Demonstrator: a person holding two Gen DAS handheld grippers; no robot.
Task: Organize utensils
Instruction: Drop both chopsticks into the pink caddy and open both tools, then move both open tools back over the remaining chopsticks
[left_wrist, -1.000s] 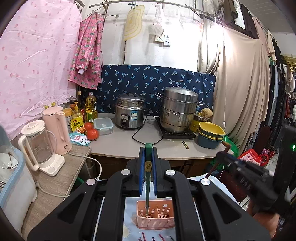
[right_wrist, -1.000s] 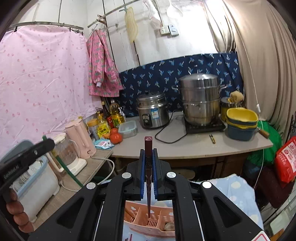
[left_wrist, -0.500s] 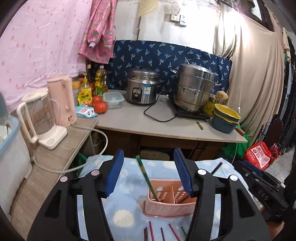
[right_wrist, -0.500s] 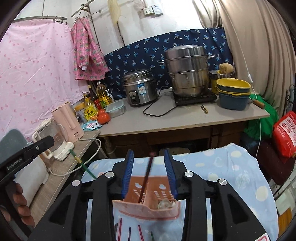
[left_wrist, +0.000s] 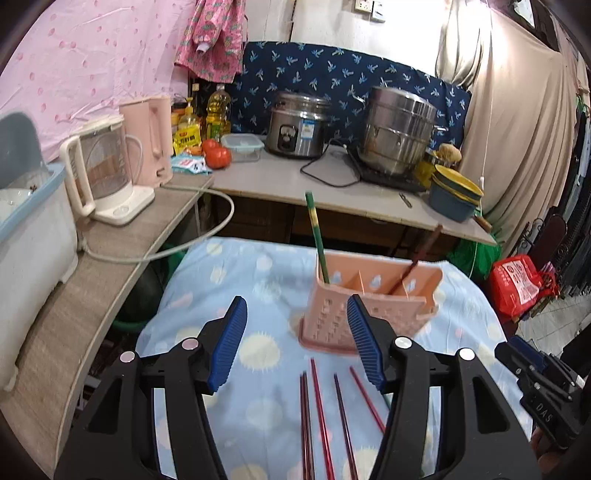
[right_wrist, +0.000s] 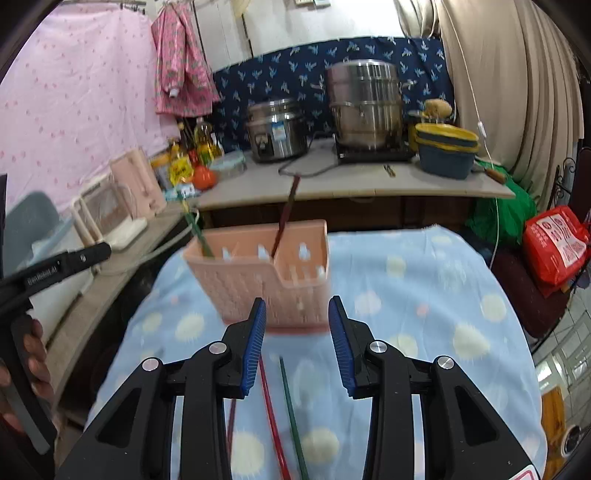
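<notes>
Bench cloth: we see a pale blue cloth with cream spots (left_wrist: 258, 280) covering the bench where we work; it fills the lower half of both wrist views.
Back bench: beyond it stands a grey bench (left_wrist: 280, 184) carrying a rice cooker (left_wrist: 297, 125), a tall steel steamer pot (left_wrist: 397, 129), stacked yellow and blue bowls (left_wrist: 456, 195) and tomatoes (left_wrist: 218, 157).
Side shelf: at the left a wooden shelf (left_wrist: 92, 266) holds a glass kettle (left_wrist: 103, 170) and a pink jug (left_wrist: 149, 140).
Utensil basket: the pink perforated basket (left_wrist: 369, 295) stands on the blue cloth, just ahead of both claws and slightly blurred.
Chopsticks in basket: a green chopstick (left_wrist: 316, 236) leans in the basket's left compartment; a dark red chopstick (left_wrist: 419, 254) leans further right in it.
Loose chopsticks: we count several red chopsticks (left_wrist: 321, 413) lying on the cloth in front of the basket; the right wrist view also shows a loose green chopstick (right_wrist: 291, 413) beside them.
Left claw: our left claw (left_wrist: 297, 343) has its jaws spread wide with nothing between them, above the loose chopsticks.
Right claw: our right claw (right_wrist: 297, 341) has its jaws parted, narrower than the left, and empty, just short of the basket's base.
Hand: fingers (right_wrist: 35, 365) wrapped round the left tool's handle show at the edge of the right wrist view.
</notes>
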